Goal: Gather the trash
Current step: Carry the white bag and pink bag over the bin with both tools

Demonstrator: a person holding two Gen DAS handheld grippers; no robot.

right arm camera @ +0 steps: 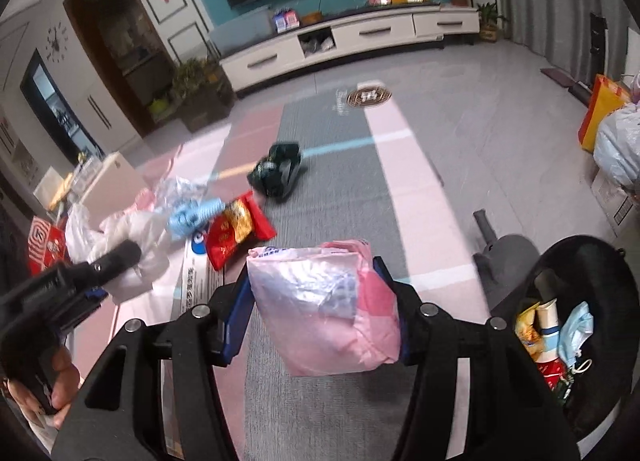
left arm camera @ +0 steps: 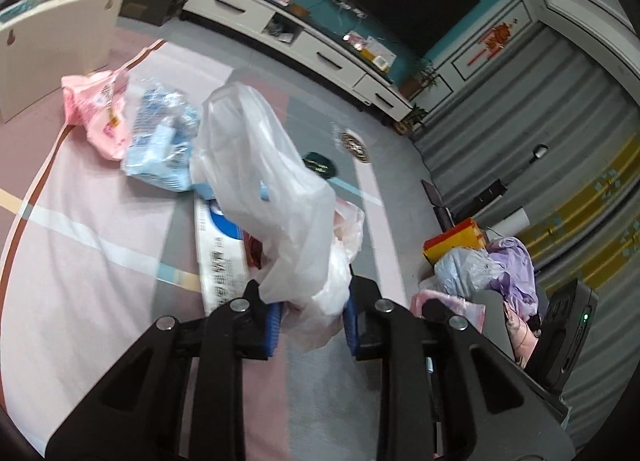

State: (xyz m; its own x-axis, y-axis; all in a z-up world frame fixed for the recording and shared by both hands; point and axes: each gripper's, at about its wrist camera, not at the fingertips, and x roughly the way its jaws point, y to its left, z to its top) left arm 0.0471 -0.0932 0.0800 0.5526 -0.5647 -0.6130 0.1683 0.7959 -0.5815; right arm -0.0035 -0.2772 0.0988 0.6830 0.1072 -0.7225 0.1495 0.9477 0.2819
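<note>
Left wrist: thin white plastic bag (left arm camera: 276, 197) is pinched in left gripper (left arm camera: 310, 321), jaws nearly closed.

Right wrist: crumpled pink plastic wrapper (right arm camera: 326, 305) is clamped by right gripper (right arm camera: 320, 313), left of part-filled black bin (right arm camera: 576, 325). Red snack packet (right arm camera: 236, 229), dark green pouch (right arm camera: 278, 171) are judged uncollected.

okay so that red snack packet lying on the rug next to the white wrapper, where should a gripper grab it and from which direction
Judging by its pose, take the red snack packet across its narrow width near the upper crimped end, coming down from above. It lies flat, and that end rests clear on the rug, while the lower end overlaps the white wrapper. Both the right gripper and left gripper hold bags now.
</note>
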